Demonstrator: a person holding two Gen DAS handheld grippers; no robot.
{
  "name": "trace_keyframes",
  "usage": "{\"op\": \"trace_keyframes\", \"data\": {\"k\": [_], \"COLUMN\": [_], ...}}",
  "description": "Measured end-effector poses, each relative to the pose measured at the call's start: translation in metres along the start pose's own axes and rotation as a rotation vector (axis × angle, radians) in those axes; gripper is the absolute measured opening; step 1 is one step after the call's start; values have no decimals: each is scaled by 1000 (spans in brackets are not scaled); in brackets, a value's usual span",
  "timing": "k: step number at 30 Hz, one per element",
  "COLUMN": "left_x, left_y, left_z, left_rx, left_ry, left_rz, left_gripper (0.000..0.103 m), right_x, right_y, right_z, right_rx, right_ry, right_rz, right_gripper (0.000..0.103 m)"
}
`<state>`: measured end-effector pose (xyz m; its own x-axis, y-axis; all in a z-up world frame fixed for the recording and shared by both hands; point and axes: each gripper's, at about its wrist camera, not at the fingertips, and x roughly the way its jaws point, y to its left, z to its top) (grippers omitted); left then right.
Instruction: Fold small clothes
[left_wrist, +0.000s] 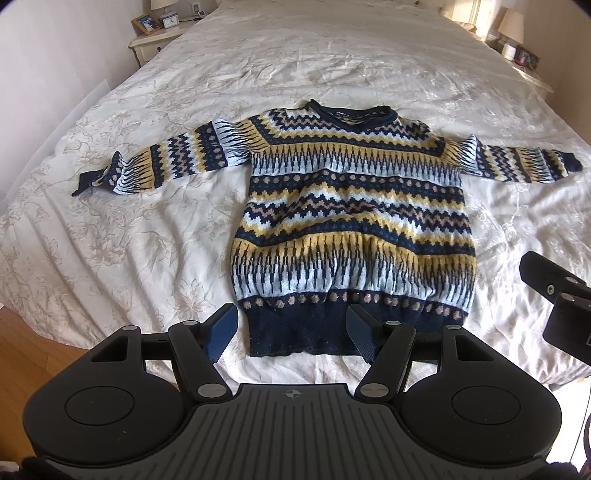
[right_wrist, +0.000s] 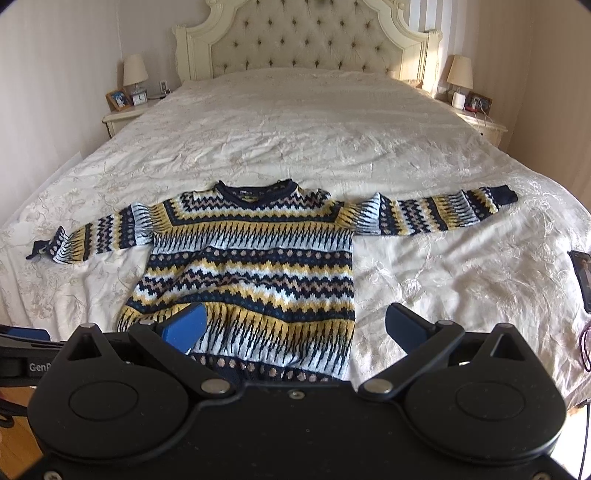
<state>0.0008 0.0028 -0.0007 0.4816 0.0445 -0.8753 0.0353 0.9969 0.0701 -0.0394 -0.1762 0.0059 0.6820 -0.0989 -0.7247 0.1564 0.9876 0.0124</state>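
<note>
both grippers, l (left_wrist: 291, 334) & r (right_wrist: 295, 326), wide open above sweater (left_wrist: 351, 206) hem, empty

Both wrist cams at bed (left_wrist: 147, 221) foot, facing headboard (right_wrist: 306, 40), sharing sweater (left_wrist: 351, 221).

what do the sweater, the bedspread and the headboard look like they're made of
Sweater: chunky knit yarn, probably wool or acrylic; stitch-stepped zigzags and a ribbed navy hem show it.
Bedspread: thin woven cloth with a slight sheen, maybe satin or cotton; it wrinkles sharply and carries a faint floral pattern.
Headboard: button-tufted padded fabric in a carved, cream-painted frame, likely wood.
</note>
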Motion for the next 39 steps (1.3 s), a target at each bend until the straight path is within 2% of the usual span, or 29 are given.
{"op": "trace_keyframes", "data": {"k": [11,28,39], "left_x": [4,32,48], "left_y": [7,8,11], "left_z": [5,23,47], "left_rx": [-36,-51,-45], "left_ry": [-25,39,20], "left_rz": [14,34,39], "left_gripper": [64,64,64], "right_x": [13,48,79], "right_y": [-4,-4,0], "right_z": [4,12,24], "right_rx": [4,4,14], "right_ry": [40,110,160], "right_rz": [-4,14,1], "right_gripper": [102,102,102]}}
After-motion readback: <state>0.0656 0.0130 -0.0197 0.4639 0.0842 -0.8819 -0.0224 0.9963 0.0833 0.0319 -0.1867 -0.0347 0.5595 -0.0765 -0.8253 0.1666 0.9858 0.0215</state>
